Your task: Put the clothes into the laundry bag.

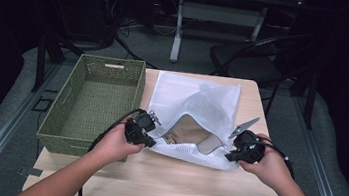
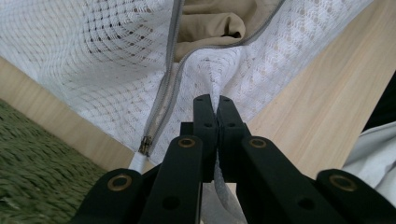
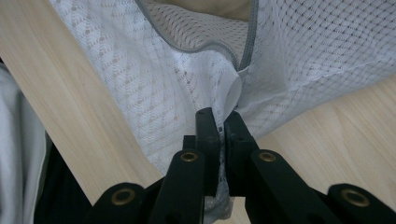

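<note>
A white mesh laundry bag (image 1: 196,106) lies on the wooden table (image 1: 167,183) with its zipped mouth gaping toward me. Tan cloth (image 1: 189,132) sits inside it. My left gripper (image 1: 149,141) is shut on the near left corner of the bag. The right gripper (image 1: 230,155) is shut on the near right corner, so the front edge hangs lifted between them. In the left gripper view the jaws pinch white mesh (image 2: 205,79) beside the grey zipper (image 2: 161,100), with tan cloth (image 2: 210,23) beyond. In the right gripper view the jaws clamp the mesh (image 3: 187,88) at the zipper's end.
A green woven basket (image 1: 59,114) stands at the table's left, right beside my left hand. The bare table front lies below both hands. Beyond the far edge are a chair and desk legs on a grey floor.
</note>
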`<state>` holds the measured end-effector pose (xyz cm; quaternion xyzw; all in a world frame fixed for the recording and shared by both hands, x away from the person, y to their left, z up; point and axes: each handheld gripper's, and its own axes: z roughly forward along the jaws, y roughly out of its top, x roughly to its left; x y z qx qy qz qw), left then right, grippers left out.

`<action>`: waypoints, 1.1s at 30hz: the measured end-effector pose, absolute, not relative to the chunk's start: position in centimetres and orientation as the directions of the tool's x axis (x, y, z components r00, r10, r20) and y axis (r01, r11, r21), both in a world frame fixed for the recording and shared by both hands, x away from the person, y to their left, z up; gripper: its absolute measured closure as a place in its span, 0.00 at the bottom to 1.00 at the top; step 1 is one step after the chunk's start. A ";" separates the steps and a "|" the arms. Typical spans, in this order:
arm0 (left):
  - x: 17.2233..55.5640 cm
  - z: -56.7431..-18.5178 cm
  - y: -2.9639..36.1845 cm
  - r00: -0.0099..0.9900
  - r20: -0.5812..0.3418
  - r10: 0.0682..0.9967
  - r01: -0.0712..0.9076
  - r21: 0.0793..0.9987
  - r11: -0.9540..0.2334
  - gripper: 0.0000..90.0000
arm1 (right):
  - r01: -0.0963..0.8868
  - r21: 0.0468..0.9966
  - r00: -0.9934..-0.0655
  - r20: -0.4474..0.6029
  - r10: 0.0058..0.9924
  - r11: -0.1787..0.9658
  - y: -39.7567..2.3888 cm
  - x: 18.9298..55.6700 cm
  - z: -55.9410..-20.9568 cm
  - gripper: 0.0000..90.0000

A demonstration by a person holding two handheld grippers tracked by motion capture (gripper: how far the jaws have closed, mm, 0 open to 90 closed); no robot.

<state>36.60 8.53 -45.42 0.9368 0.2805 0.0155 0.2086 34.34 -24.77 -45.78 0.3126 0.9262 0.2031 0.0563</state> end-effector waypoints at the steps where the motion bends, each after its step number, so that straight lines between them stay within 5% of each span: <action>1: 36.7 -45.3 8.5 0.840 -0.086 0.536 0.521 0.403 -0.752 0.99 | 0.554 0.408 -0.802 0.026 0.597 0.726 -24.8 34.5 -45.5 0.97; 33: 39.5 -37.7 8.5 0.839 -0.015 0.544 0.507 0.384 -0.771 0.99 | 0.511 0.391 -0.809 -0.081 0.582 0.766 -23.2 37.0 -38.5 0.97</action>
